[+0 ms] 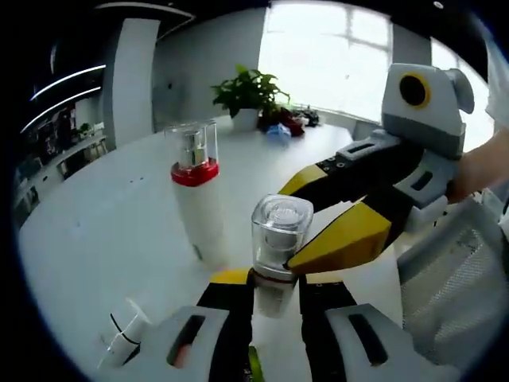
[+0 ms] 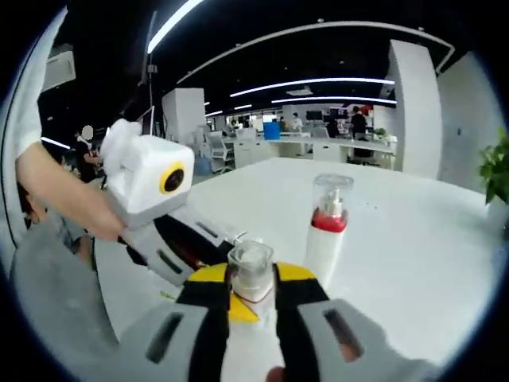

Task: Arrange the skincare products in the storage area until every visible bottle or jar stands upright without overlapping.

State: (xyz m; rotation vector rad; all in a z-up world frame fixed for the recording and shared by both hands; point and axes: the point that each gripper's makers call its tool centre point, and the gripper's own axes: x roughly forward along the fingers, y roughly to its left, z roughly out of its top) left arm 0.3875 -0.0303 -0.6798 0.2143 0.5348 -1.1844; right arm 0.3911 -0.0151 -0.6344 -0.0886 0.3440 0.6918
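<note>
Both claws, left (image 1: 274, 290) and right (image 2: 253, 296), were closed on the small clear-capped white pump bottle (image 1: 278, 239); it looked light, rigid, slippery, best gripped at the body.

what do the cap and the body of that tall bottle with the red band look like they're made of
Cap: clear hard plastic, likely acrylic; the pump shows through it and its edges glint. Tall bottle: opaque white, smooth and slightly glossy, probably plastic, though coated glass can't be ruled out.

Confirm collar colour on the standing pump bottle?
Red, on the white pump bottle; clearest in the left gripper view.
</note>
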